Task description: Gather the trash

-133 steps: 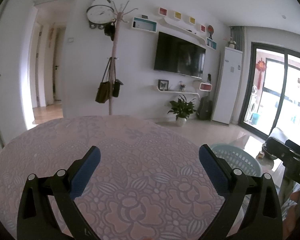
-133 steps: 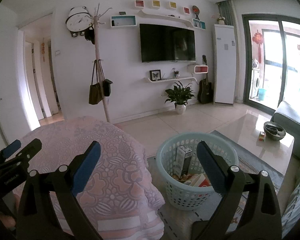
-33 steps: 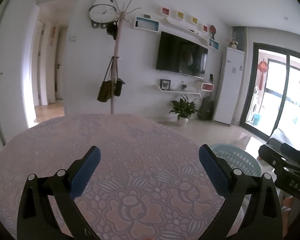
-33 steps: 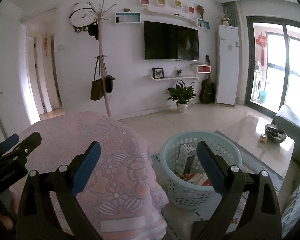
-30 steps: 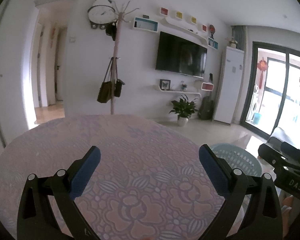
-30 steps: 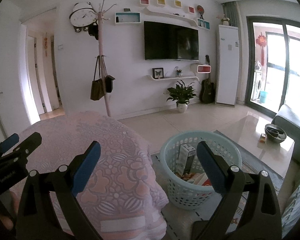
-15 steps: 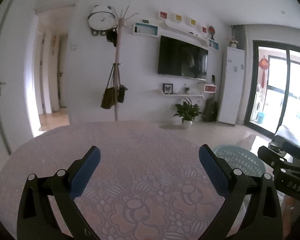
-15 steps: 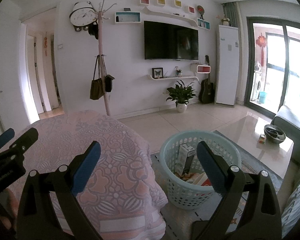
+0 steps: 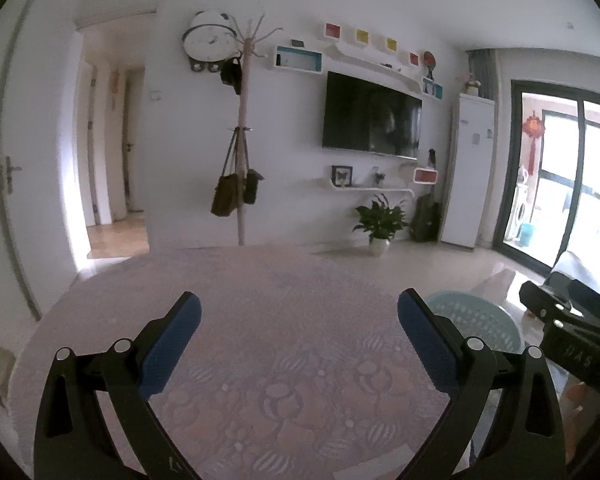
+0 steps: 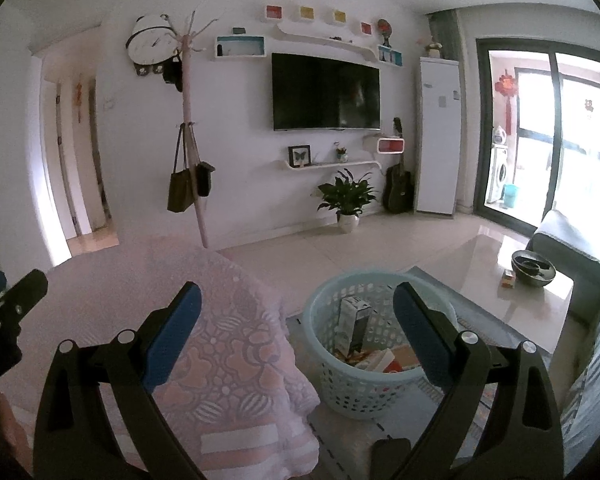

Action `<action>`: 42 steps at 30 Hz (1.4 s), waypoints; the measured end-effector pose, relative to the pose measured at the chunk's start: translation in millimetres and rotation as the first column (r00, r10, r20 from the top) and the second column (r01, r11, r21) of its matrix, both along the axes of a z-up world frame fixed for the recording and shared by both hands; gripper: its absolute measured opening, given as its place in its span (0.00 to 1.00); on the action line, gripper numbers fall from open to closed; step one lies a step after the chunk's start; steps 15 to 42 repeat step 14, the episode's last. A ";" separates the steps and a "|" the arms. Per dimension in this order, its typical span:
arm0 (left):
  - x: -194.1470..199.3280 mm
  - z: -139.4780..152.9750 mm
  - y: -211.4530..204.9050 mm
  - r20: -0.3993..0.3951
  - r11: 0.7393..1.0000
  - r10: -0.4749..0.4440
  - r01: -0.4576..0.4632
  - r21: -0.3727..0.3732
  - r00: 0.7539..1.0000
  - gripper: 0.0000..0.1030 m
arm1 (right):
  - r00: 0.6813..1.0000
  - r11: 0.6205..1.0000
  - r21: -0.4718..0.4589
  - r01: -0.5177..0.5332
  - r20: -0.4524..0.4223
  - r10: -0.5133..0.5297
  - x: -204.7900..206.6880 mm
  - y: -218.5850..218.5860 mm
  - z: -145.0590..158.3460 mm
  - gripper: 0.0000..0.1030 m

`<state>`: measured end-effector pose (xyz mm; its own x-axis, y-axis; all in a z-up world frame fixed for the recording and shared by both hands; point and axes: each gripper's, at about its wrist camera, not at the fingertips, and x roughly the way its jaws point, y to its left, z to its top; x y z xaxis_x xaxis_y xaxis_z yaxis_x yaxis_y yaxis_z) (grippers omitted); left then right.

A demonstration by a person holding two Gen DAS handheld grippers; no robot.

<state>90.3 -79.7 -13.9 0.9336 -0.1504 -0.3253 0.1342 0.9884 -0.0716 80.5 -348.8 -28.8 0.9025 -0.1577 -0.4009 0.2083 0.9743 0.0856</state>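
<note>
A pale blue plastic basket [image 10: 364, 384] stands on the floor right of the table, holding a dark box [image 10: 354, 322] and several pieces of trash [image 10: 384, 360]. My right gripper [image 10: 296, 328] hangs open above the table's edge and the basket, nothing between its blue pads. My left gripper [image 9: 298, 334] is open over the pink patterned tablecloth [image 9: 284, 320], empty too. The basket's rim [image 9: 472, 316] shows at the right of the left wrist view, beside the other gripper [image 9: 568, 320]. No loose trash shows on the cloth.
A coat stand with bags [image 10: 190, 160] rises behind the table. A potted plant [image 10: 346, 200], guitar [image 10: 398, 184] and white cabinet [image 10: 438, 136] line the far wall under a TV [image 10: 326, 92]. A glass coffee table [image 10: 532, 292] with a dark bowl stands at the right by a sofa.
Both views have tilted slightly upward and drifted; the table edge and basket sit a little lower in frame. Both grippers stay open and empty.
</note>
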 end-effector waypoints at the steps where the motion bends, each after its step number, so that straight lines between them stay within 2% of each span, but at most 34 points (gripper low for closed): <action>1: -4.1 1.2 1.6 -0.004 1.000 0.005 -0.005 -0.006 1.000 0.93 | 1.000 1.000 0.005 0.002 0.001 -0.002 -2.2 -1.3 0.6 0.89; 7: -22.9 7.0 6.5 0.012 0.999 0.029 -0.029 0.020 1.000 0.93 | 1.000 0.999 0.037 -0.003 0.006 0.003 -13.7 -4.4 6.5 0.89; 14: -32.7 8.1 24.7 -0.026 0.999 0.023 -0.024 -0.027 0.999 0.93 | 0.999 0.999 0.036 -0.017 0.032 0.016 -27.8 -0.8 16.5 0.89; 42: -32.7 8.1 24.7 -0.026 0.999 0.023 -0.024 -0.027 0.999 0.93 | 0.999 0.999 0.036 -0.017 0.032 0.016 -27.8 -0.8 16.5 0.89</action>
